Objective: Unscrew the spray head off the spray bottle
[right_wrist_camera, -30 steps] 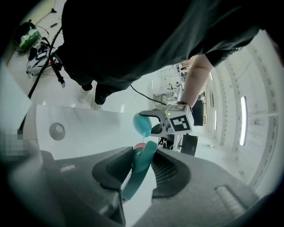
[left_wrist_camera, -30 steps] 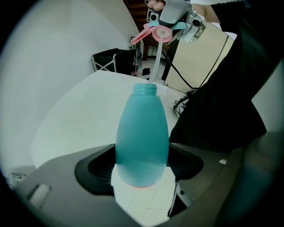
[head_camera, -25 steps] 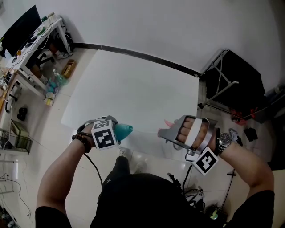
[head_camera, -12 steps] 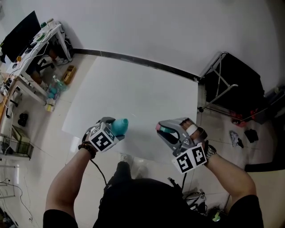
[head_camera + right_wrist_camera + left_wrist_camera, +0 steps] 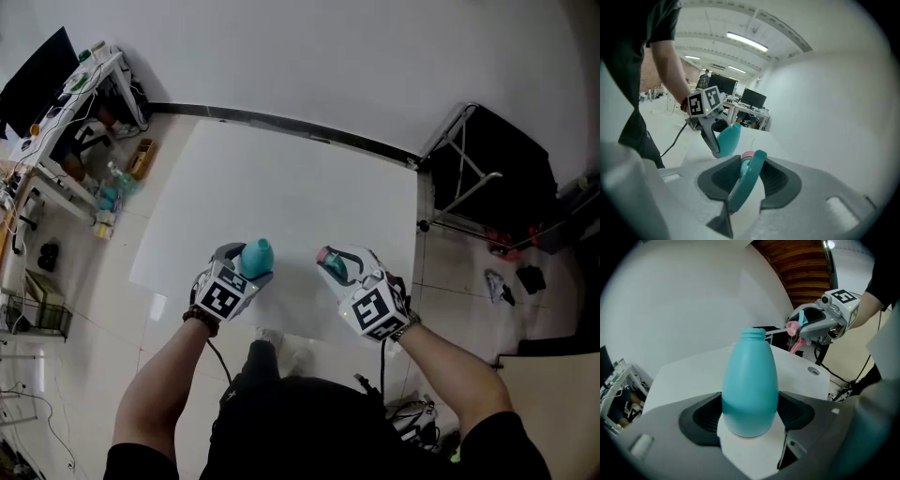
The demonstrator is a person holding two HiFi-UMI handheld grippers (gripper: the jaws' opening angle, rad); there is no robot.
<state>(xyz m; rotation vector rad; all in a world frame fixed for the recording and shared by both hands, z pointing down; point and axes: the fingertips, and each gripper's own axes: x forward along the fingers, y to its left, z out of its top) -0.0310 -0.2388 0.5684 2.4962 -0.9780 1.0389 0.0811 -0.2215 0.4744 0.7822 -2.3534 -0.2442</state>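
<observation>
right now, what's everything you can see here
bottle: one, teal, neck open, clamped in left gripper
spray head: one, teal with pink, clamped in right gripper, apart from bottle
table: one, white, below both grippers
desk: one, cluttered, far left
monitor: one, black, on desk
stand: one, black with metal frame, right of table
left gripper: one, grey, marker cube, shut on bottle
right gripper: one, grey, marker cube, shut on spray head
forearms: two, bare, bottom of head view
</observation>
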